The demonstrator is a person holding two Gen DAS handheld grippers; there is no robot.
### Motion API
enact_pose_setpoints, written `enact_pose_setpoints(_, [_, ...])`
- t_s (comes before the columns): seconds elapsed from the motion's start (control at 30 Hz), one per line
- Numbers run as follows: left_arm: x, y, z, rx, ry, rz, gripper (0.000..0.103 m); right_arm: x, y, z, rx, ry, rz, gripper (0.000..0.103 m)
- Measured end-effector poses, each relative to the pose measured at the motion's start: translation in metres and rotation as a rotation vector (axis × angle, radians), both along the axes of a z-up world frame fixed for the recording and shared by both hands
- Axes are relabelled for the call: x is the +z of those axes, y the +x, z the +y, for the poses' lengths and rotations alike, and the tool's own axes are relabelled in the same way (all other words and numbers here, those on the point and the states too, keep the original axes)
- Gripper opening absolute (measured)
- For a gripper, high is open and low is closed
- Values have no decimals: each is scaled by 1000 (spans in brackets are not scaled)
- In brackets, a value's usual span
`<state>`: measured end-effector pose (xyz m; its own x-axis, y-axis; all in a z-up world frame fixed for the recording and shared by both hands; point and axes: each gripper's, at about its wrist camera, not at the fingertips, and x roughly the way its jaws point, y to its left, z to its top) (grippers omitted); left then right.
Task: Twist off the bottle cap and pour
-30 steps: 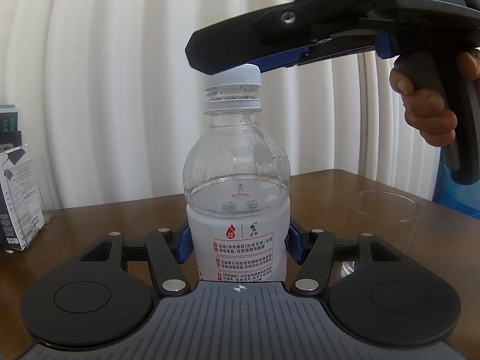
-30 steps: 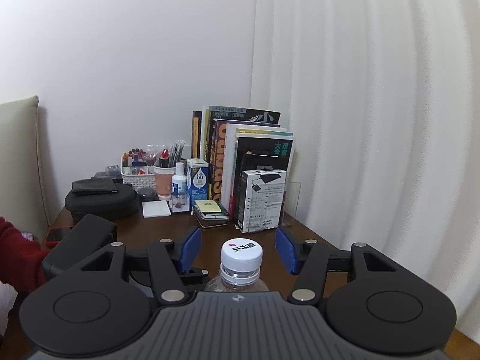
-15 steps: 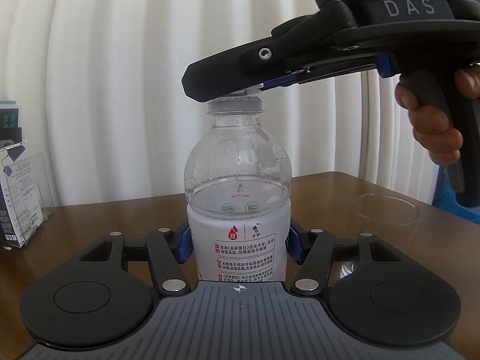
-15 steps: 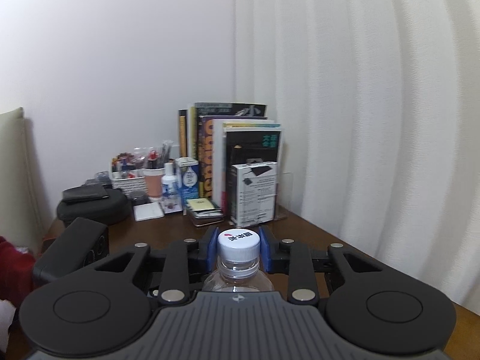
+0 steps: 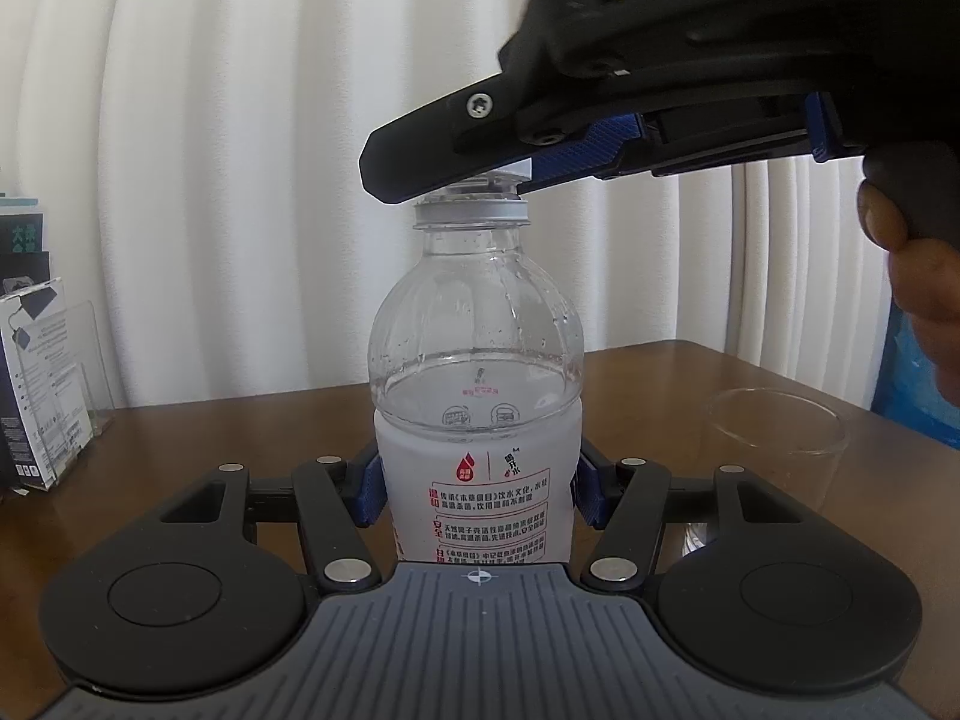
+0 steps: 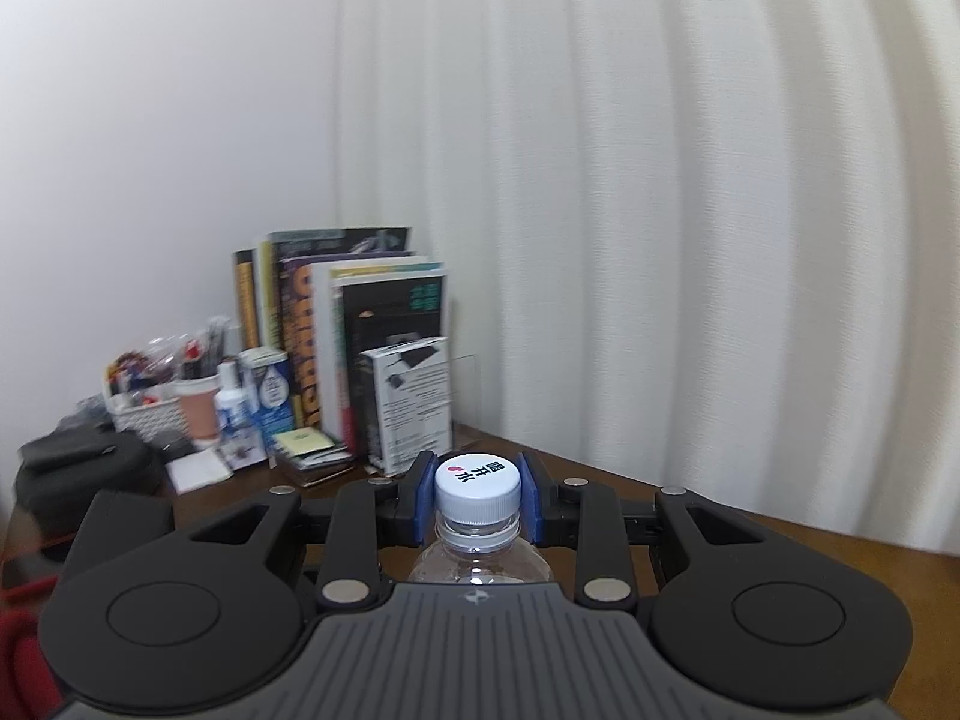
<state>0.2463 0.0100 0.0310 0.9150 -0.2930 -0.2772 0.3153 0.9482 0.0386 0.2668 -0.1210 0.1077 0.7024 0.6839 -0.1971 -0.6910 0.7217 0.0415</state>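
Note:
A clear plastic water bottle [image 5: 477, 360] with a white label stands upright on the brown table. My left gripper [image 5: 477, 492] is shut on its labelled body. Its white cap [image 6: 477, 487] shows in the right wrist view, held between the blue pads of my right gripper [image 6: 477, 495], which is shut on it. In the left wrist view the right gripper [image 5: 480, 171] reaches in from the upper right and hides most of the cap. An empty clear glass [image 5: 777, 450] stands on the table to the bottle's right.
White curtains hang behind the table. A boxed item in a clear stand [image 5: 42, 384] sits at the left. In the right wrist view, books [image 6: 336, 336], a white basket of pens [image 6: 150, 402], small bottles and a black pouch [image 6: 78, 468] crowd the table's far corner.
My right gripper came down over the cap and closed its jaws on it. It has since turned, the view swinging sideways. The left gripper and bottle stayed put.

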Motion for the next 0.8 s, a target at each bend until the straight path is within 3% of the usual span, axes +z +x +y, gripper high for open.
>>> enact_pose_setpoints(0.23, [4, -3, -7, 1, 3, 3, 59, -5, -7, 9, -83, 7, -24, 31])
enact_pose_setpoints(0.8, [3, 3, -10, -1, 7, -3, 59, -4, -11, 10, -72, -8, -45, 32])
